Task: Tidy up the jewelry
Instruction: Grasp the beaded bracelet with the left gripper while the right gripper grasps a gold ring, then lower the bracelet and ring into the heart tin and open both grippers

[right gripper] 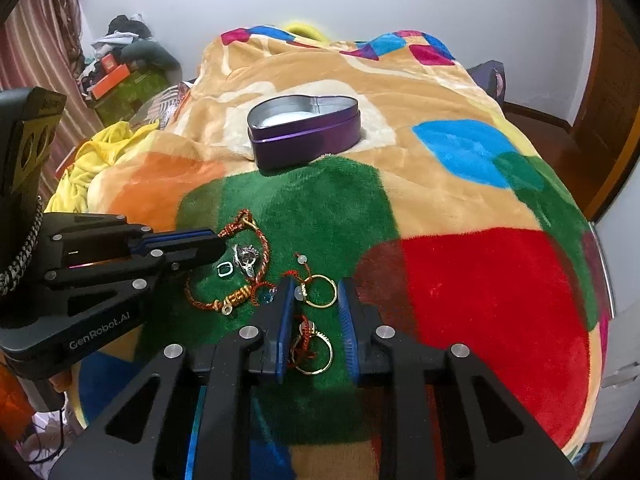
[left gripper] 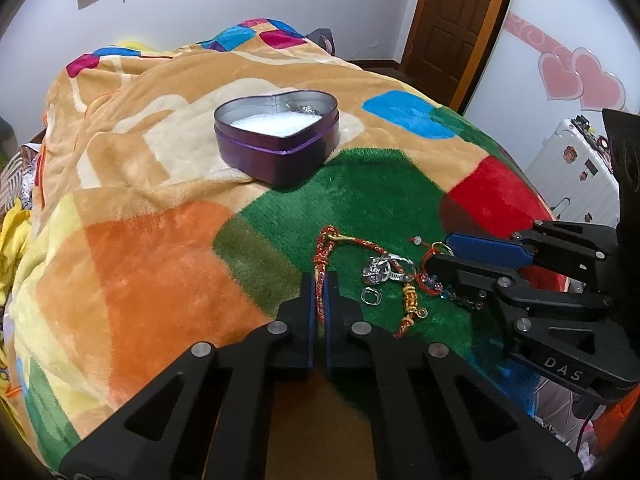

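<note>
bedroom, patterned blanket (left gripper: 140, 248). left gripper (left gripper: 320, 292) is clenching the red cord (left gripper: 320, 276); right gripper (right gripper: 314, 316) is straddling two gold rings (right gripper: 320, 290), pads apart, not gripping. tin (left gripper: 276, 140) beyond is holding one silver piece (left gripper: 309, 110); most jewelry is lying unsorted.

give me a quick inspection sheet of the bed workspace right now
surface: patchwork blanket on a bed, rumpled at the far end
job's things: open heart tin, white pad inside, one silver piece at its back; braided cord bracelet, silver rings, gold rings on the green patch
clutter: yellow cloth, pile of boxes and clothes
grippers: left gripper shut on the braided cord bracelet; right gripper open around the gold rings
cables: coiled cord on the left gripper
surroundings: door, white suitcase, heart stickers
</note>
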A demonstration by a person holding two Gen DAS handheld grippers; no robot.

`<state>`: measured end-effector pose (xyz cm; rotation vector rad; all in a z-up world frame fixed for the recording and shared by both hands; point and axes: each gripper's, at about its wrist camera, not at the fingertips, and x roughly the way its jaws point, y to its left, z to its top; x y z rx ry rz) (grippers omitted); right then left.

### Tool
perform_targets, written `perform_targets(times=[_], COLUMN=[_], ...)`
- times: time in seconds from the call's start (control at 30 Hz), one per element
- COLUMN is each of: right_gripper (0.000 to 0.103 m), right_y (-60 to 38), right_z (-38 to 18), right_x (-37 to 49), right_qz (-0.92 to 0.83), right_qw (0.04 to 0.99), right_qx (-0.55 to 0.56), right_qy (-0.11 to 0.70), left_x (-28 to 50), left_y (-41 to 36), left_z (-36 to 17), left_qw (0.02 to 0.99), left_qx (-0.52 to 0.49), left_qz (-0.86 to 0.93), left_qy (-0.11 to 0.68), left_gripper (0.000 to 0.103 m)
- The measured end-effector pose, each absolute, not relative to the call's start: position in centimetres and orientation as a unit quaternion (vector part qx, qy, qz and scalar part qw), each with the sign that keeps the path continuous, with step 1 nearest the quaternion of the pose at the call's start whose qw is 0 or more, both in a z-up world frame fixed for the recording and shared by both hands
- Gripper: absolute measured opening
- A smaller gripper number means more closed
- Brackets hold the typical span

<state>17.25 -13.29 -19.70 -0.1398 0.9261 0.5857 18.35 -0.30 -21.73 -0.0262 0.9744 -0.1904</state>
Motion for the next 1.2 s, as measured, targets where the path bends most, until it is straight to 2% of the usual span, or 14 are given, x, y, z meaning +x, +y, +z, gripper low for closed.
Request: perform_targets(times=[0.83, 1.2], right_gripper=[0.02, 0.02], right_y=[-14.0, -12.7], right_z=[-13.6, -11.4], right_x=[17.3, 18.1], right_qz=[0.263, 0.275], right_qw=[0.891, 0.901], right_qx=[-0.045, -0.041], right_qy=[0.367, 0.333], left_x=[16.5, 17.8], left_y=[2.1, 3.6], left_z=[-13.5, -11.5], left_qw=[0.924, 0.936], left_qx=[-0.032, -0.036], left_qz=[-0.068, -0.052], left_qy=[0.375, 0.345], left_gripper=[0.002, 0.002])
